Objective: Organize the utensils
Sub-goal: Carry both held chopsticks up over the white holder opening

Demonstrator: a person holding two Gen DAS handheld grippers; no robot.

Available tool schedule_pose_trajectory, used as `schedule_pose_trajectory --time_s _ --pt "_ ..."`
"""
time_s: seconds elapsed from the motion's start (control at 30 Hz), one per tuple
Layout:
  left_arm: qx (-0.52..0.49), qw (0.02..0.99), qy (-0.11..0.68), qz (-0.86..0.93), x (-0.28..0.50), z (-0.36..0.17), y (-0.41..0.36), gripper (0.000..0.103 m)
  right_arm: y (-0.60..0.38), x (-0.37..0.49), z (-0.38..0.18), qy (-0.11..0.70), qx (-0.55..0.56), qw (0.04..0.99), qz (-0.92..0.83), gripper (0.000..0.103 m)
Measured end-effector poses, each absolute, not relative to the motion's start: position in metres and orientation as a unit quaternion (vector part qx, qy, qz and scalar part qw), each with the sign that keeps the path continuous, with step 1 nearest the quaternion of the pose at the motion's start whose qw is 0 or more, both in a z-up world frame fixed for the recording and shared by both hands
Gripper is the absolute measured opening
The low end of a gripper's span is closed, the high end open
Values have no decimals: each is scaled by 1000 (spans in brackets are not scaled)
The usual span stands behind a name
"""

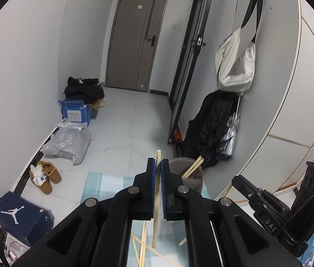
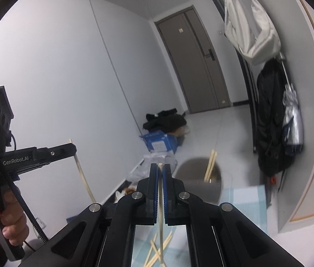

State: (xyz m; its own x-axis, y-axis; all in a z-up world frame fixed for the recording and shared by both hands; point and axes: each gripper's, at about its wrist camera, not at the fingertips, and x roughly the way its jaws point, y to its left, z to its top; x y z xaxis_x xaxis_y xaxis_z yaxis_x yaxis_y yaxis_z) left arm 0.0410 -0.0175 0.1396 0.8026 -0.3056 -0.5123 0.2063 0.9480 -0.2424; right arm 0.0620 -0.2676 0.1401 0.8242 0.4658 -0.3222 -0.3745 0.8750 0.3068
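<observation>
Grey holder [image 1: 187, 173] with 2 chopsticks [image 1: 192, 168], each claw [image 1: 158, 166] [image 2: 160, 170] gripping 1 chopstick [image 1: 157, 200] [image 2: 161, 211]

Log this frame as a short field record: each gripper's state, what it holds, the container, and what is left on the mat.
left gripper: shut on a pale wooden chopstick, held roughly upright
right gripper: shut on a second pale wooden chopstick
container: grey round utensil holder, already has chopsticks leaning inside
remaining: loose wooden chopsticks scattered on the light blue checked mat
stage: both sticks lifted, not yet in the holder
</observation>
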Motion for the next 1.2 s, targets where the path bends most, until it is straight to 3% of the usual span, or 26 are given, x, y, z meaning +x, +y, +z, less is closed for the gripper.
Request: schedule_pose_trajectory --time_s 0.5,1.2 --pt "-185 939 241 -160 110 168 -19 1 -280 141 199 159 99 958 219 3" --pt "-169 933 263 -179 175 104 -42 1 -297 218 168 162 111 960 199 3"
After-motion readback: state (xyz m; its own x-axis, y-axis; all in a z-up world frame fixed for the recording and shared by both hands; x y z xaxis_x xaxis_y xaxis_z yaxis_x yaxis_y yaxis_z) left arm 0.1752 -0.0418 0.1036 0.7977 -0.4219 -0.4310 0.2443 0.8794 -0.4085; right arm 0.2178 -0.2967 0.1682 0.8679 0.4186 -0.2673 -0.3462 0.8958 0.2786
